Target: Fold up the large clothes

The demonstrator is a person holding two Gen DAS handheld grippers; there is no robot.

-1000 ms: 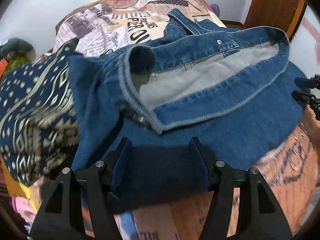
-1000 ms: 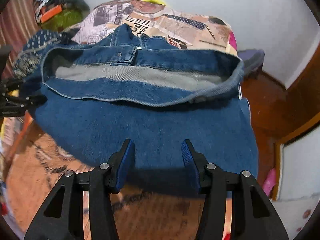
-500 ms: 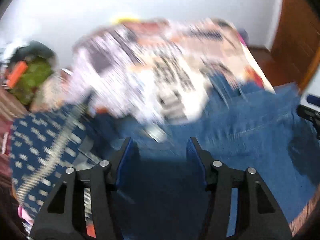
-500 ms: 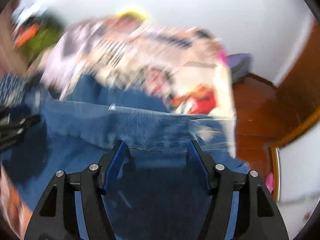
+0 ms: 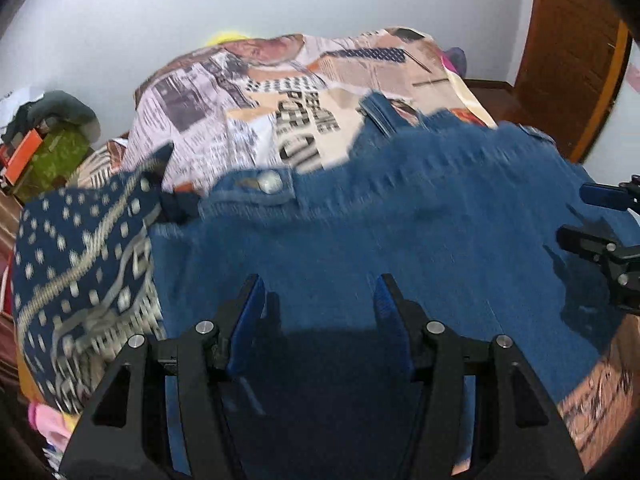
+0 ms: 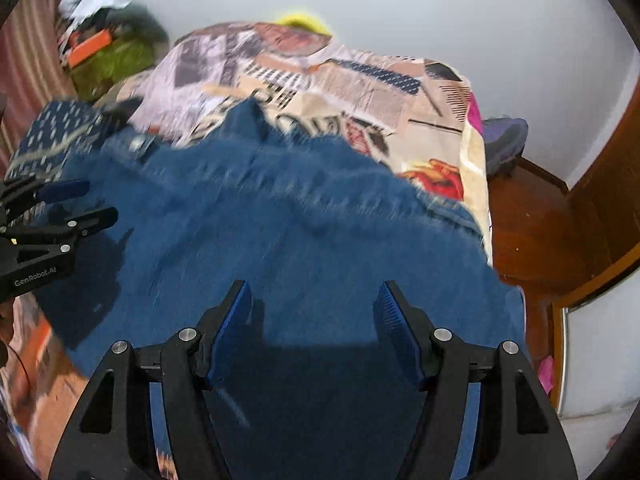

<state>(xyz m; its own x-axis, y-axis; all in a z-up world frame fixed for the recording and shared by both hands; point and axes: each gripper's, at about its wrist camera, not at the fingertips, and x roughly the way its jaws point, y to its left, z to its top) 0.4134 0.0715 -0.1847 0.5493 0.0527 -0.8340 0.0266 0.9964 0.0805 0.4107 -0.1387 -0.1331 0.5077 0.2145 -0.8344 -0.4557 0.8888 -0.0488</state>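
Jeans (image 5: pixel 400 240) on bed (image 5: pixel 248 120), folded once; both tools, left (image 5: pixel 318 308) and right (image 6: pixel 314 320), spread, holding nothing. Next: regrip near edge, fold again.

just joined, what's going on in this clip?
A person with a gripper in each hand is folding a pair of jeans on a bed with a newspaper-print cover. Both the left gripper and the right gripper hang over the near denim, jaws apart, gripping nothing; the right one's jaws have just been opening. A navy patterned garment lies beside the jeans.
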